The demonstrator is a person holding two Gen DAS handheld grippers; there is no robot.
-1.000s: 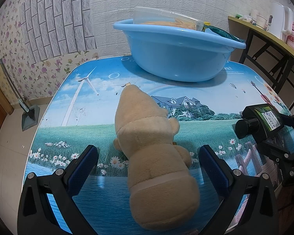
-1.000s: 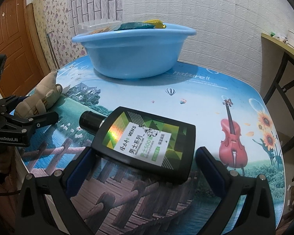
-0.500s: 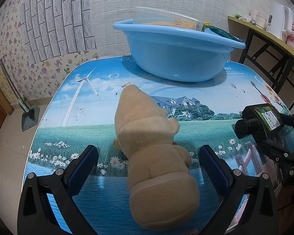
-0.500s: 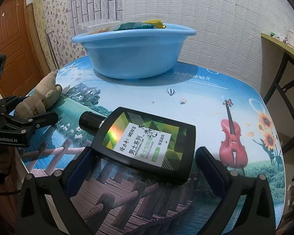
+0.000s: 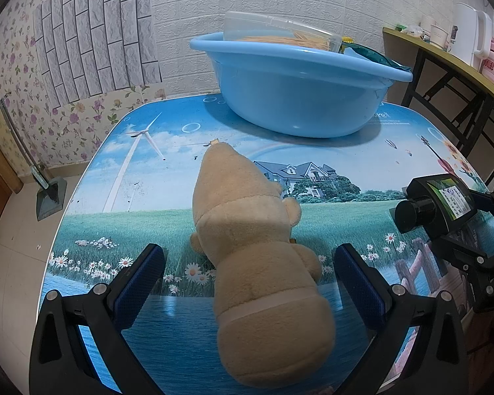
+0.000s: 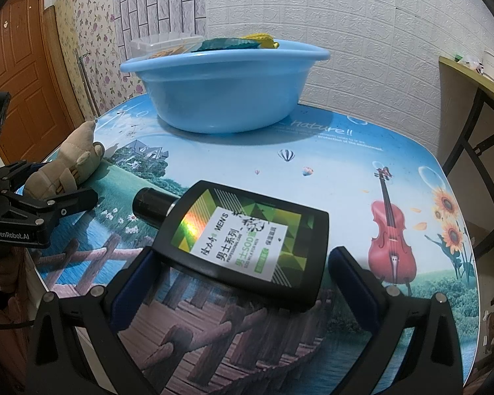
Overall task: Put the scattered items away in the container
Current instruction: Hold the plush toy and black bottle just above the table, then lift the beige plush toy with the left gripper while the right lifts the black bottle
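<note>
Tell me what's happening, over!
Left hand-held gripper open around plush toy. Right hand-held gripper open around black bottle. Both lie on table; path to blue basin clear.

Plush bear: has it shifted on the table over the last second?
No. The plush bear lies in the same spot, its tip by the printed house, between the open left hand-held gripper fingers.

Left claw [image 5: 247, 270] gapes around plush bear [image 5: 257, 263]; blue basin [image 5: 299, 98] beyond.

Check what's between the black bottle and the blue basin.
Nothing: in the right wrist view only bare printed tabletop lies between the black bottle and the blue basin.
</note>
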